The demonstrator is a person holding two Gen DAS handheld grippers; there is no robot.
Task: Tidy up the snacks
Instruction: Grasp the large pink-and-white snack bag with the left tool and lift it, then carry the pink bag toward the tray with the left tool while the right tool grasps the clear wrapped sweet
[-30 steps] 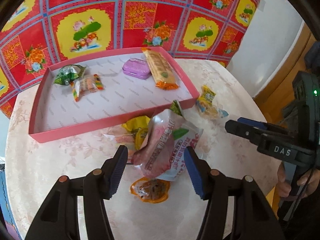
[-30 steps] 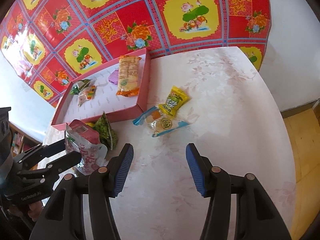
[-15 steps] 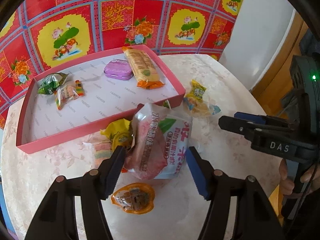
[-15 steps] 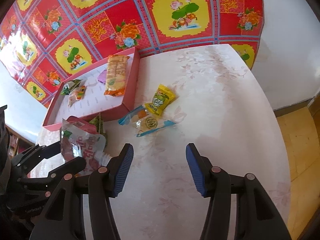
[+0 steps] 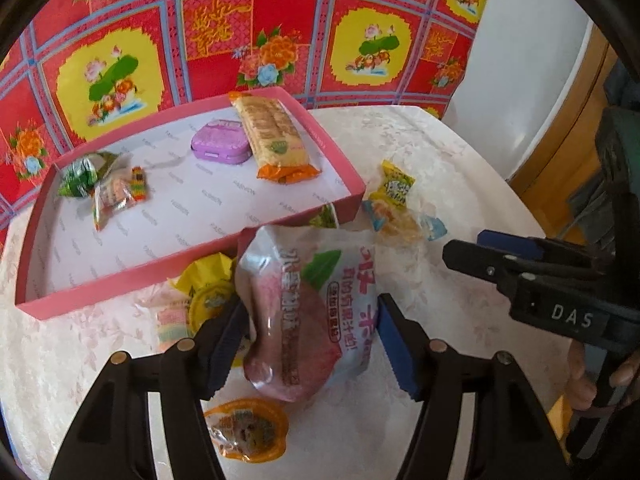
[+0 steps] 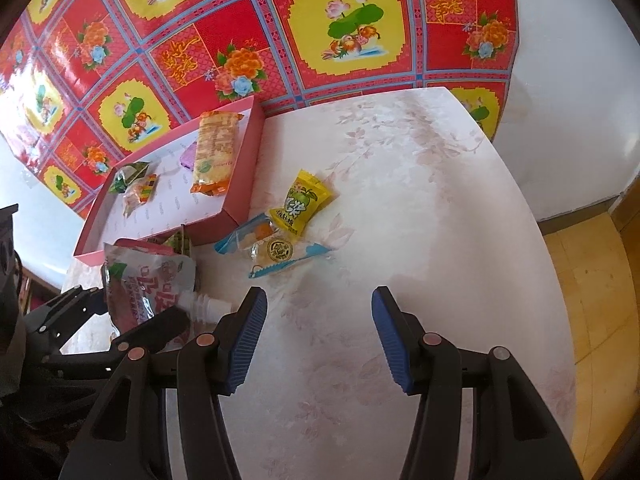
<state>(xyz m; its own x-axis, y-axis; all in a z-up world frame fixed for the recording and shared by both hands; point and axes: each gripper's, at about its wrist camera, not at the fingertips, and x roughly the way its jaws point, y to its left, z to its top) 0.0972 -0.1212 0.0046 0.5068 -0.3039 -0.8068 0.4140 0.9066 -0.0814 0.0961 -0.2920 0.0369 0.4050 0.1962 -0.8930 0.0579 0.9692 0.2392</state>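
My left gripper (image 5: 310,340) is shut on a pink and white juice pouch (image 5: 308,312), held just in front of the pink tray (image 5: 100,284). The pouch also shows in the right wrist view (image 6: 144,280), with its white spout pointing right. The tray holds an orange biscuit pack (image 5: 274,140), a purple tin (image 5: 220,145), a green candy (image 5: 80,174) and a clear-wrapped candy (image 5: 116,196). My right gripper (image 6: 318,336) is open and empty above bare table, short of a yellow candy pack (image 6: 300,202) and a blue-edged clear pack (image 6: 276,250).
A yellow wrapped snack (image 5: 208,292) and a pastel candy (image 5: 172,320) lie by the tray's front wall. An orange jelly cup (image 5: 246,428) lies under my left gripper. The round table (image 6: 420,208) drops off at right; a red flowered cloth (image 6: 280,40) hangs behind.
My left gripper has closed onto the juice pouch and moved closer to the tray. My right gripper has stayed open and shifted slightly toward the loose candies.
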